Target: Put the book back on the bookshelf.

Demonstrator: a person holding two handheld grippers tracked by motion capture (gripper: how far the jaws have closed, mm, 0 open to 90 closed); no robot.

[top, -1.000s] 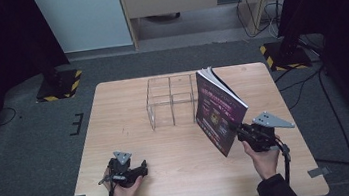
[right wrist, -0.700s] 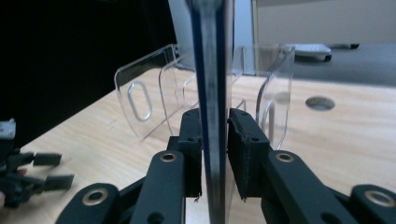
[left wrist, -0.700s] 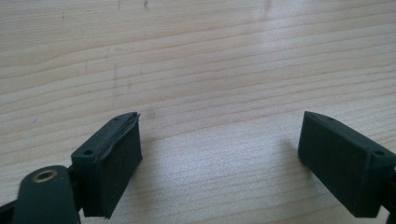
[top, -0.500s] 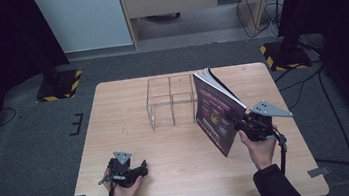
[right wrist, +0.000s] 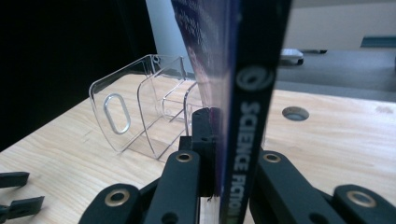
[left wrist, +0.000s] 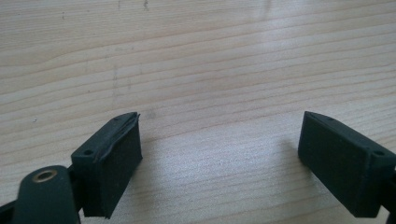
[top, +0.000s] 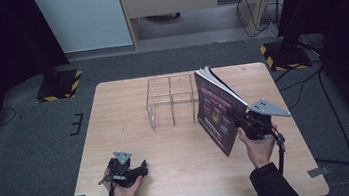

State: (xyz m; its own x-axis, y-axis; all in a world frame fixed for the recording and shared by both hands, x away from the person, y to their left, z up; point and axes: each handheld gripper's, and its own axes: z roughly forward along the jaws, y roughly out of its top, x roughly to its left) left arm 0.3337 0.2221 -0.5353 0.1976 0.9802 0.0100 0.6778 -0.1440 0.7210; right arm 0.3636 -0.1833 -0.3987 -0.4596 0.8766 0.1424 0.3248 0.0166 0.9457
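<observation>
A thin book with a dark purple cover stands on edge, tilted, over the right half of the wooden table. My right gripper is shut on its lower right edge. In the right gripper view the black spine reads "SCIENCE FICTION" and sits clamped between the jaws of the right gripper. A clear acrylic rack with several upright dividers stands just left of the book, also seen as the clear rack. My left gripper rests low near the table's front left, open, with bare wood between the jaws of the left gripper.
The table's front edge runs close below both hands. A round hole shows in the tabletop beyond the book. Dark floor, yellow-black striped stand bases and cables surround the table. The left gripper's jaws show at the lower left of the right gripper view.
My right hand has risen a little with the book, lifting it slightly closer to the rack. The left gripper has stayed put.
</observation>
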